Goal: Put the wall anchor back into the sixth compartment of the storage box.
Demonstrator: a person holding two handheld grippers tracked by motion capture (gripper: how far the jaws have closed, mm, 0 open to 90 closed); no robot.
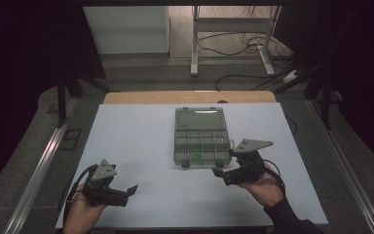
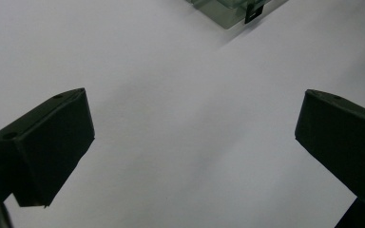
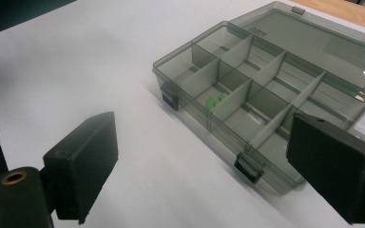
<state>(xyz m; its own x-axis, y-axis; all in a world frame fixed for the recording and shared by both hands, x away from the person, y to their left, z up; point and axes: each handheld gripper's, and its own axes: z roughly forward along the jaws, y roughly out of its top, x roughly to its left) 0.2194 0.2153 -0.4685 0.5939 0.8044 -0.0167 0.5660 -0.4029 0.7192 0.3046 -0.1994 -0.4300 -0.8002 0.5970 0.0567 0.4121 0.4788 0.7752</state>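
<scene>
A smoky clear compartment box (image 1: pixel 202 141) lies open in the middle of the white table sheet (image 1: pixel 136 141), its lid (image 1: pixel 199 118) flat behind it. Small green pieces (image 1: pixel 196 156) sit in one front compartment, and the right gripper view also shows these green pieces (image 3: pixel 215 101) inside the box (image 3: pixel 266 90). My right gripper (image 1: pixel 219 173) hovers just off the box's front right corner, jaws open, nothing between them (image 3: pixel 204 147). My left gripper (image 1: pixel 131 191) rests low at the front left, open and empty (image 2: pixel 195 128), with a corner of the box (image 2: pixel 228 9) far ahead.
Two black latches (image 3: pixel 170 96) (image 3: pixel 249 167) stick out from the box's front wall. A wooden table edge (image 1: pixel 141 97) shows beyond the sheet. Metal rails (image 1: pixel 39 165) run along both sides. A desk frame (image 1: pixel 195 44) and floor cables (image 1: pixel 233 46) lie farther back.
</scene>
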